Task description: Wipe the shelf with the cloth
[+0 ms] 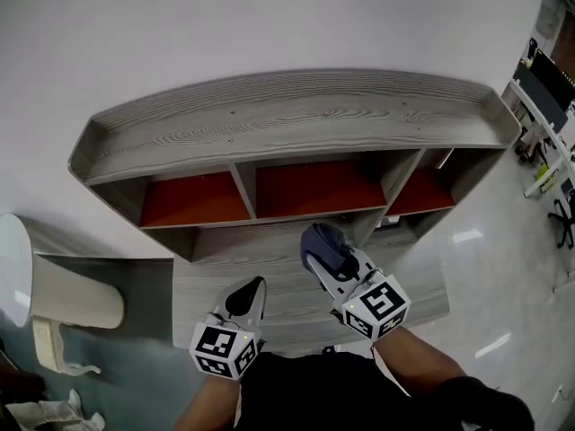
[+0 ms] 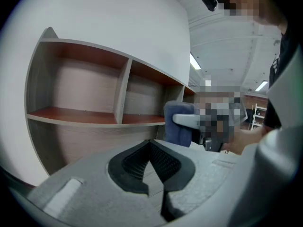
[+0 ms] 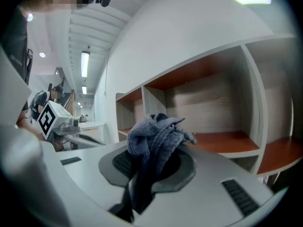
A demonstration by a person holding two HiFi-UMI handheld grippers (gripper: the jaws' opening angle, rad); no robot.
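Observation:
A grey wooden shelf with red-floored compartments stands against the white wall. My right gripper is shut on a bunched blue-grey cloth, held just in front of the shelf's lower front edge, below the middle compartment. In the right gripper view the cloth rises from between the jaws, with the compartments beyond. My left gripper hangs lower and to the left, its jaws shut with nothing between them. In the left gripper view the cloth shows to the right.
A grey desk surface lies below the shelf. A white rounded object stands at the left, above the floor. Office furniture stands at the far right on a glossy floor.

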